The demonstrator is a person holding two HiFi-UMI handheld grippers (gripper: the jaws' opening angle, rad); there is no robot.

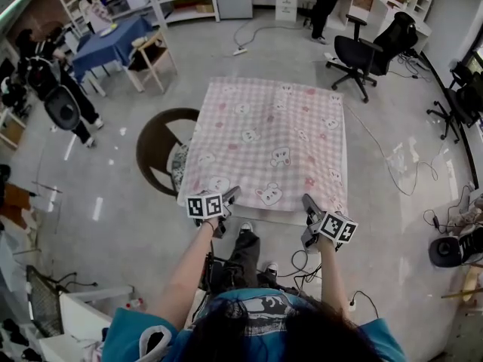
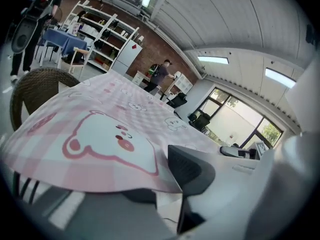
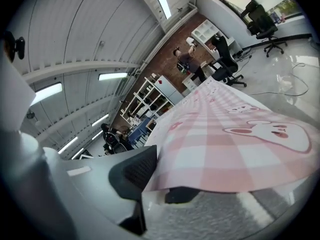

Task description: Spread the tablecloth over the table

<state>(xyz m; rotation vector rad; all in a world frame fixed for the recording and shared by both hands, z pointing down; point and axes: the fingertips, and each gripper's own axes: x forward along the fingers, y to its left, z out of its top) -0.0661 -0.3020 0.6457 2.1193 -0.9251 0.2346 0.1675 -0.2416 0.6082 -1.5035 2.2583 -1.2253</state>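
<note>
The left tongs (image 1: 230,196) are pinched on the near left corner of the tablecloth (image 1: 272,138). In the left gripper view one dark pad (image 2: 192,166) sits on top of the cloth edge. The other jaw is a dark shape just under the cloth. The right tongs (image 1: 308,200) are pinched on the near right corner in the same way. In the right gripper view one dark pad (image 3: 135,176) is against the cloth edge, and the other jaw shows as a dark bit under it. Each pair of tongs has a cube with black and white squares on it. The left cube (image 1: 204,205) and the right cube (image 1: 337,227) both face up at the head camera.

The tablecloth is pink and white checks, with little bears and bunnies on it. It lies flat on top of the desk (image 1: 283,217) and covers almost all of it. A thin white strip of desk shows along the near edge, between the two tongs. The two near corners are held a little above the desk edge.

The person's shoes (image 1: 246,228) are just below the desk edge. A round brown wicker chair (image 1: 155,145) stands right beside the left side of the desk. A black office chair (image 1: 362,51) stands well away past the far right corner. Thin cables (image 1: 407,164) lie on the grey floor (image 1: 121,202) to the right. Far off at the top left there is another desk under a blue cloth (image 1: 113,44).
</note>
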